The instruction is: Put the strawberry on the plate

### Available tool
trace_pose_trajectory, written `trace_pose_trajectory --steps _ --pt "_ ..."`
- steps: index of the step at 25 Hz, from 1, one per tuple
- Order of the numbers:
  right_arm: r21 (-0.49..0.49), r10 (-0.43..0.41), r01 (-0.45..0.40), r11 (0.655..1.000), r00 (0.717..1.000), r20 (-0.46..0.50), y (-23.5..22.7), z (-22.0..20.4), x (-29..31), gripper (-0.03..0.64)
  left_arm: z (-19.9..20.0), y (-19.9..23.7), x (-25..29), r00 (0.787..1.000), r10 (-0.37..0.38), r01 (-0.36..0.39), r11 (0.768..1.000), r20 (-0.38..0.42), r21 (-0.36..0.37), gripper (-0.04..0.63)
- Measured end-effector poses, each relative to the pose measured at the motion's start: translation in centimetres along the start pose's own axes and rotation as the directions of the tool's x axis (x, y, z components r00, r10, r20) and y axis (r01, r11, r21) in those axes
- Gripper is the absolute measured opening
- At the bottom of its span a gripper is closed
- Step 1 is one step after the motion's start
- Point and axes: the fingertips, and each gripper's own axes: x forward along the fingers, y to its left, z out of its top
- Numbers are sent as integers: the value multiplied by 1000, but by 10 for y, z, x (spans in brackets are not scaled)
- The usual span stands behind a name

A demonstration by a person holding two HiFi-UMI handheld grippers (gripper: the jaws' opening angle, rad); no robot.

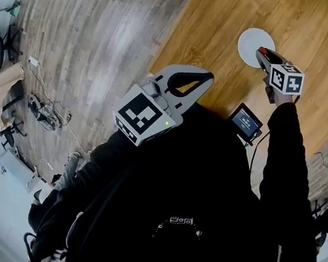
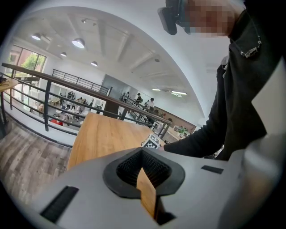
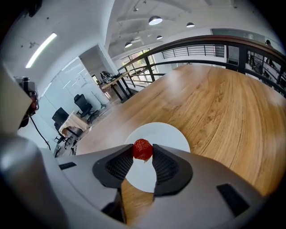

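A red strawberry [image 3: 142, 149] is pinched between the tips of my right gripper [image 3: 143, 151], which is shut on it and hangs over the near part of the white plate [image 3: 167, 134]. From the head view the right gripper [image 1: 263, 52] reaches over the near edge of the round plate [image 1: 251, 43] on the wooden table, with a bit of the red strawberry [image 1: 262, 50] showing at its tip. My left gripper [image 1: 204, 79] is held back near my chest, over the table's near edge. Its jaws [image 2: 142, 156] meet at the tips with nothing between them.
The wooden table [image 1: 309, 32] stretches beyond the plate. A small screen device [image 1: 246, 122] sits at the table's near edge by my right arm. Railings [image 3: 232, 44] border the far side. Chairs and cables lie on the floor at the left.
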Motion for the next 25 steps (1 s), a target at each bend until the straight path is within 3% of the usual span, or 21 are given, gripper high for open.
trace_pose_trajectory --steps 15,22,25 --pt "-106 -114 99 989 983 -143 -25 -27 25 146 -2 2 4 1000 11 -11 1000 -5 -12 5" --pt "-206 -191 160 965 972 -140 -27 -30 28 146 -12 7 2 1000 26 -26 1000 -11 -18 5" --pt "-207 -197 168 964 972 -128 -26 -30 29 147 -9 7 3 1000 26 -26 1000 5 -8 5"
